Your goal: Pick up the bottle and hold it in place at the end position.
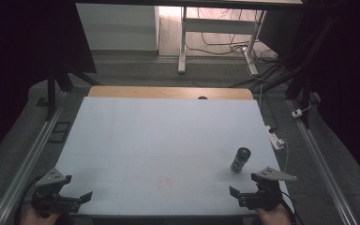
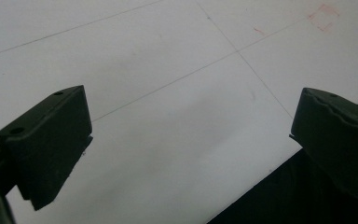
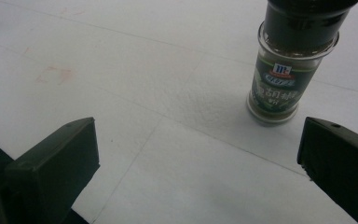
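The spice jar (image 3: pixel 289 65) is standing upright on the white table (image 1: pixel 159 140), near its right edge. Just nearer, the right gripper (image 3: pixel 196 163) is hovering, jaws apart. The left gripper (image 2: pixel 191 140) is waiting at the near-left corner, jaws apart.

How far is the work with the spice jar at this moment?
Nothing looks done yet. The spice jar stands upright and untouched on the white table. The right gripper is nearest, jaws wide open, with the jar just ahead of them. The left gripper waits open at the near left edge, holding nothing. Reaching, grasping and anything after remain.
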The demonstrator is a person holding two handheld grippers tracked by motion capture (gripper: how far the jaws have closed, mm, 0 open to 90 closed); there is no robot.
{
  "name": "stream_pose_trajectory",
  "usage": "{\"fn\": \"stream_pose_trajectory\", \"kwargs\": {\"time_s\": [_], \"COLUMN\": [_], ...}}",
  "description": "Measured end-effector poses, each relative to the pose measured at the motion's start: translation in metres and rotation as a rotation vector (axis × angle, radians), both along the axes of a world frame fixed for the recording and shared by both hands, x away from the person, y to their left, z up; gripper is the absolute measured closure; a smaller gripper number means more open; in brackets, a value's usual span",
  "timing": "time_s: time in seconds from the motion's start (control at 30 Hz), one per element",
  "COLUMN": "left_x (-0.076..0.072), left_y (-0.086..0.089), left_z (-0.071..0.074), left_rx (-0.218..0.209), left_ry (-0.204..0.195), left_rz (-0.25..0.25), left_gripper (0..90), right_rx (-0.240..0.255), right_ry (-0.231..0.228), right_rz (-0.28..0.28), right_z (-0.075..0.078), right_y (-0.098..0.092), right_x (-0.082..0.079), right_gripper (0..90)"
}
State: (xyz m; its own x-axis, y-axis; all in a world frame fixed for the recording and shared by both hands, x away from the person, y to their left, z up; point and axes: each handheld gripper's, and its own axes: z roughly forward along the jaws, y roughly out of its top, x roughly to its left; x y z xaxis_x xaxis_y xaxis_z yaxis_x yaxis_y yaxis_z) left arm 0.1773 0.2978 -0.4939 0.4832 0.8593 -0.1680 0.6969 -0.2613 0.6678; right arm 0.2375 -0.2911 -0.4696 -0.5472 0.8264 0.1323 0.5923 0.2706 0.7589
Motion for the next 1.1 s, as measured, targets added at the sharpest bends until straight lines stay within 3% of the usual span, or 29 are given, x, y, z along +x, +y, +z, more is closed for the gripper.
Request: {"fn": "stream_pose_trajectory", "kwargs": {"time_s": [0.43, 0.8, 1.1], "left_x": [-0.001, -0.001, -0.001], "left_y": [-0.001, -0.002, -0.002], "left_z": [0.000, 0.000, 0.000], "left_rx": [0.009, 0.017, 0.018], "left_ry": [-0.004, -0.008, -0.006], "left_rz": [0.002, 0.005, 0.008], "left_gripper": [0.0, 0.0, 0.0], "right_rx": [-0.025, -0.016, -0.022], "right_ry": [-0.019, -0.033, -0.020], "right_rz": [0.006, 0.003, -0.035], "right_z": [-0.002, -0.005, -0.005], "right_y": [0.001, 0.000, -0.004], "right_x": [0.008, 0.016, 0.027], "right_gripper": [0.0, 0.0, 0.0]}}
